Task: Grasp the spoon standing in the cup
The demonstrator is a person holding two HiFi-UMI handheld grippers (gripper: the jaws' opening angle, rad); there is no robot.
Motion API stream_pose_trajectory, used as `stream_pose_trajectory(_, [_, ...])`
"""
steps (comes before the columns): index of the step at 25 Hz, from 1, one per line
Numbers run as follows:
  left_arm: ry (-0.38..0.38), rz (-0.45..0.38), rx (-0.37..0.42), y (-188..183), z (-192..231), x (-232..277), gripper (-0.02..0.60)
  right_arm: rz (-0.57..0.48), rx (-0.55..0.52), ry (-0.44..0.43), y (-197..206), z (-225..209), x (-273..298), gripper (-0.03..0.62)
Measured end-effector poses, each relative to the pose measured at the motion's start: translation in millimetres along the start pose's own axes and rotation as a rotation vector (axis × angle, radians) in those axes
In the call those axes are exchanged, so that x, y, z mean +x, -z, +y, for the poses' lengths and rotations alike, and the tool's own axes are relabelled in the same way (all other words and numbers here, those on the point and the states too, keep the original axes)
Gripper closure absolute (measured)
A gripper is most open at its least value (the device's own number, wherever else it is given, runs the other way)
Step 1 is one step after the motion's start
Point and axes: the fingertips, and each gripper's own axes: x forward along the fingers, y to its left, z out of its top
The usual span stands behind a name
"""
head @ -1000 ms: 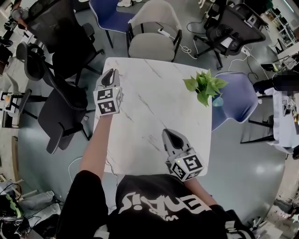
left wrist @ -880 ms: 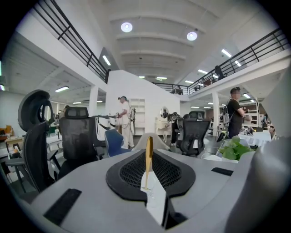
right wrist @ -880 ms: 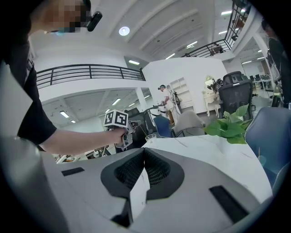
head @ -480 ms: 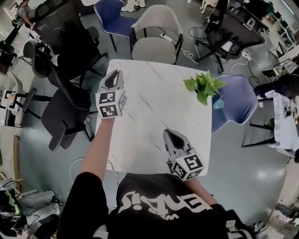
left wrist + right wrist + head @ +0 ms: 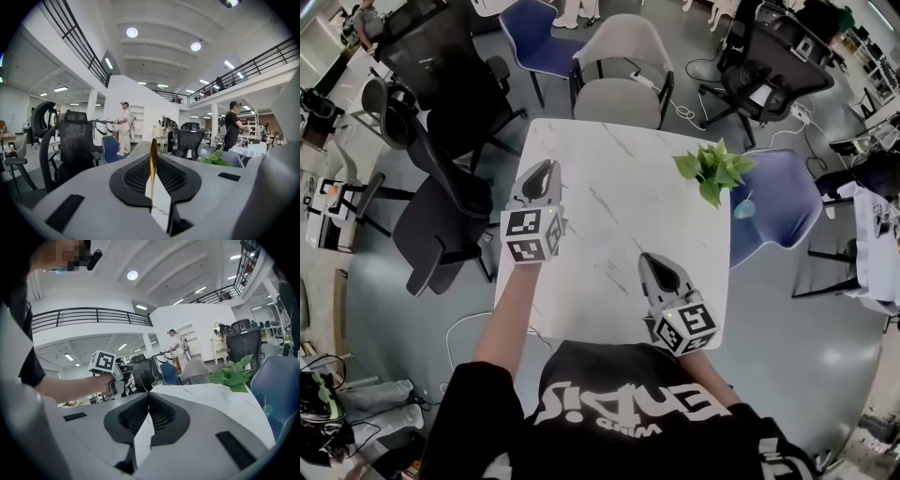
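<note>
A thin gold spoon (image 5: 153,146) stands edge-on between the black pads of my left gripper (image 5: 154,161), which is shut on it. In the head view the left gripper (image 5: 543,171) hovers over the left side of the white marble table (image 5: 619,197). A small clear glass cup (image 5: 157,384) stands on the table's far left part, seen in the right gripper view just right of the left gripper (image 5: 111,375). The head view does not show the cup. My right gripper (image 5: 654,262) is over the near part of the table, its jaws shut with nothing between them (image 5: 149,397).
A green potted plant (image 5: 713,170) stands at the table's right edge. Black office chairs (image 5: 441,216) crowd the left side. A beige chair (image 5: 623,70) and a blue chair (image 5: 773,202) stand at the far and right sides. People stand far off in the room.
My left gripper has drawn back from the table's far left corner toward me, with the spoon in it. The right gripper has hardly moved.
</note>
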Motion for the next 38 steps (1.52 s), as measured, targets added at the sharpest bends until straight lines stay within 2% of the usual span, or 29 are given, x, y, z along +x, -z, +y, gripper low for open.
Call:
stream_pose_trajectory(18, [0.083, -0.031, -0.021, -4, -48, -97, 0.531, -0.021, -0.011, 0.007, -5, 2, -4, 0.582])
stream_pose_trajectory(27, [0.094, -0.031, -0.020, 5, -63, -130, 0.531, -0.025, -0.012, 0.009, -5, 1, -5, 0.582])
stream_pose_trajectory(38, [0.068, -0.034, -0.100, 14, -65, -158, 0.531, -0.025, -0.012, 0.019, -5, 3, -7, 0.582])
